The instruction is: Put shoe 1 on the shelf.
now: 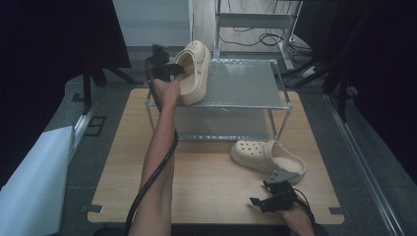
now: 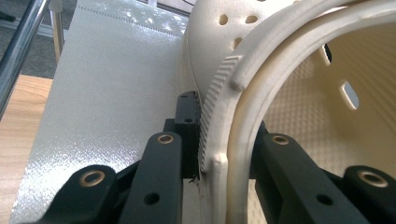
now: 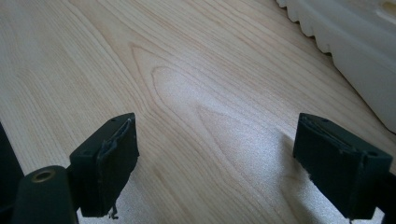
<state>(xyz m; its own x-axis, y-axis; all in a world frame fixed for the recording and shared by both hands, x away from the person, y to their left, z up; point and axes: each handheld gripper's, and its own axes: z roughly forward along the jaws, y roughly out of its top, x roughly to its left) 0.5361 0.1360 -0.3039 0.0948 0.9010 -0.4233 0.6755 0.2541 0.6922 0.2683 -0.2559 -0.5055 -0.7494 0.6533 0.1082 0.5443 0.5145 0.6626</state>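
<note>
A cream clog (image 1: 194, 73) stands tilted on its side at the left end of the rack's top shelf (image 1: 241, 83). My left gripper (image 1: 176, 72) is shut on its rim. In the left gripper view the black jaws pinch the ribbed rim of the clog (image 2: 299, 56), one pad outside and one inside, at my left gripper (image 2: 224, 122). The second cream clog (image 1: 268, 158) lies flat on the wooden table (image 1: 206, 177) in front of the rack. My right gripper (image 1: 260, 193) rests just in front of it, open. Nothing is between its jaws (image 3: 224, 163), and the clog's edge (image 3: 355, 42) is at the upper right.
The metal rack has two silver fabric shelves; its lower shelf (image 1: 221, 125) sits under the top one. A chrome post (image 2: 21, 42) frames the shelf's left side. A white panel (image 1: 34, 182) leans off the table's left. Black stands and cables are behind the table.
</note>
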